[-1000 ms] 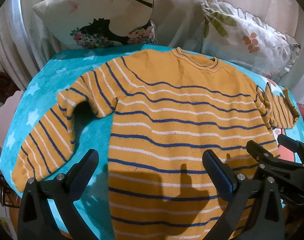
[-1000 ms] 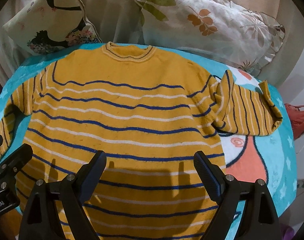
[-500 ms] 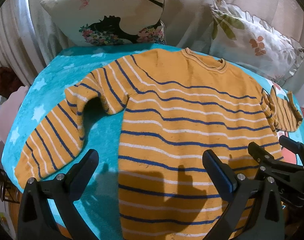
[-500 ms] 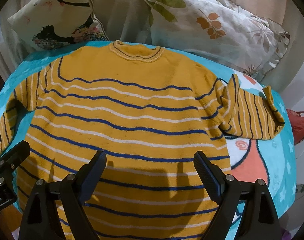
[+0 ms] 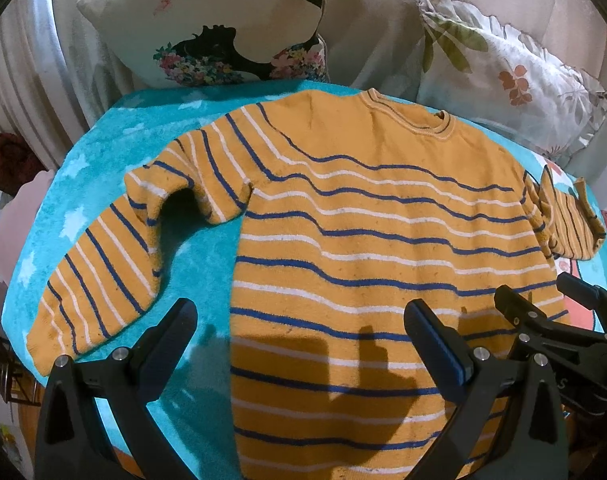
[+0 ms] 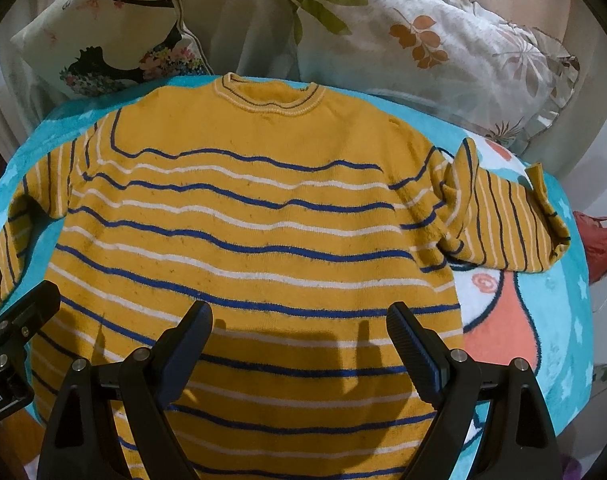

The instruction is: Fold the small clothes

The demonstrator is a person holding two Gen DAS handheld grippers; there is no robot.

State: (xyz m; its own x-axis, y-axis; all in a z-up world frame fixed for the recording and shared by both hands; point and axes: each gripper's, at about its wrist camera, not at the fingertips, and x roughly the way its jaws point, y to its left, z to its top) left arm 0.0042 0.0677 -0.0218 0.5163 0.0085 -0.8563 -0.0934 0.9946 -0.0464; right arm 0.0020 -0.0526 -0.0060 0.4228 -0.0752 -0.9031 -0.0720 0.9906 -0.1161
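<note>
A small mustard-yellow sweater [image 5: 363, 220] with blue and white stripes lies flat on a turquoise towel [image 5: 115, 148], collar away from me. Its left sleeve [image 5: 99, 268] stretches out down the towel; its right sleeve [image 6: 503, 220] lies bunched at the right. The sweater also fills the right wrist view [image 6: 243, 220]. My left gripper [image 5: 299, 324] is open and empty, above the sweater's lower left edge. My right gripper [image 6: 299, 320] is open and empty above the lower middle of the sweater. The right gripper also shows in the left wrist view [image 5: 543, 320].
Two printed pillows [image 5: 223, 28] [image 6: 423, 40] lean against a curtain behind the towel. The towel [image 6: 551, 320] has an orange and white print [image 6: 499, 320] at the right. A red item [image 6: 599, 240] lies past the towel's right edge.
Both grippers have moved a little left and back over the sweater; the view now takes in more of the left sleeve. The sweater has not moved. Both grippers stay open.
</note>
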